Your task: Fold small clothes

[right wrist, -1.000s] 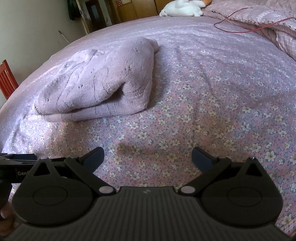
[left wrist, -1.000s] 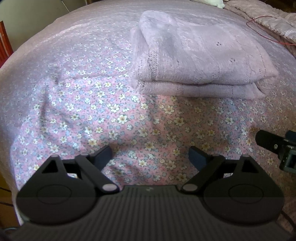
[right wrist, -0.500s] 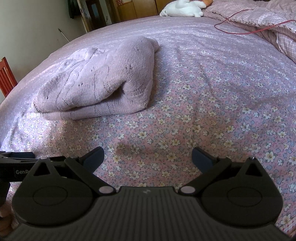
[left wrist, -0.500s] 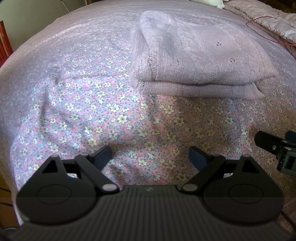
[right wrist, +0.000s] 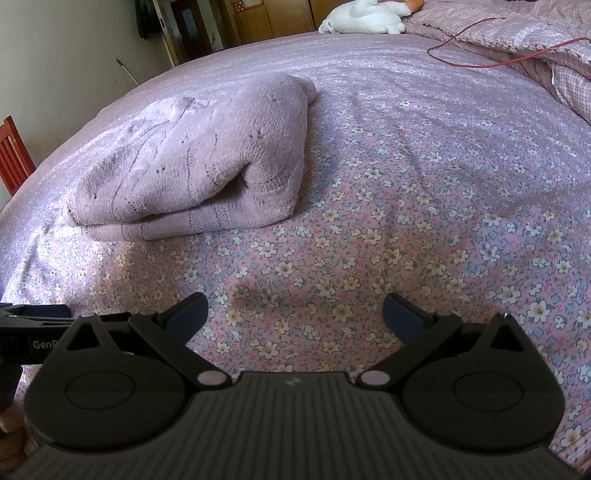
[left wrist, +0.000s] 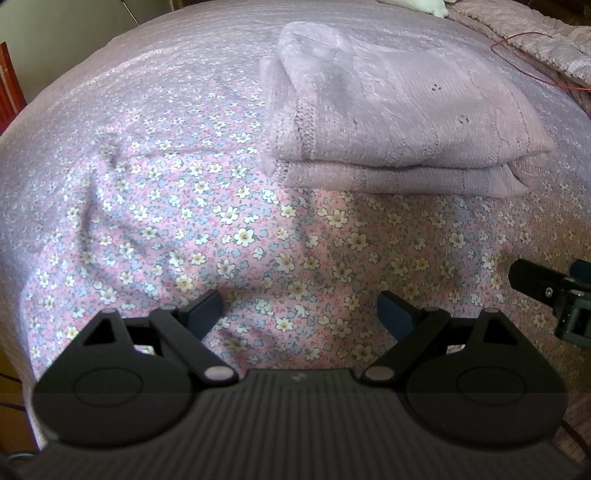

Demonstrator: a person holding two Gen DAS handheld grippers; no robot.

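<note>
Grippers, left (left wrist: pixel 299 308) & right (right wrist: pixel 295 312), wide open, empty.

The left gripper (left wrist: pixel 299 310), jaws wide apart and empty, hovers over the floral bed (left wrist: pixel 166 206), apart from the folded lilac sweater (left wrist: pixel 399 122).

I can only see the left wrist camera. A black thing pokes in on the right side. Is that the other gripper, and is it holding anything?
Observer: Yes, that is the right gripper. Its jaws are open with nothing between them, above the flowered bedsheet.
Operator: Is the purple sweater neat on its right end?
Observer: Not quite. The folded sweater shows a dark gap there, where the layers part.
Operator: What's the white thing at the very top?
Observer: A white stuffed toy at the bed's far edge, with wooden cabinets behind it.
</note>
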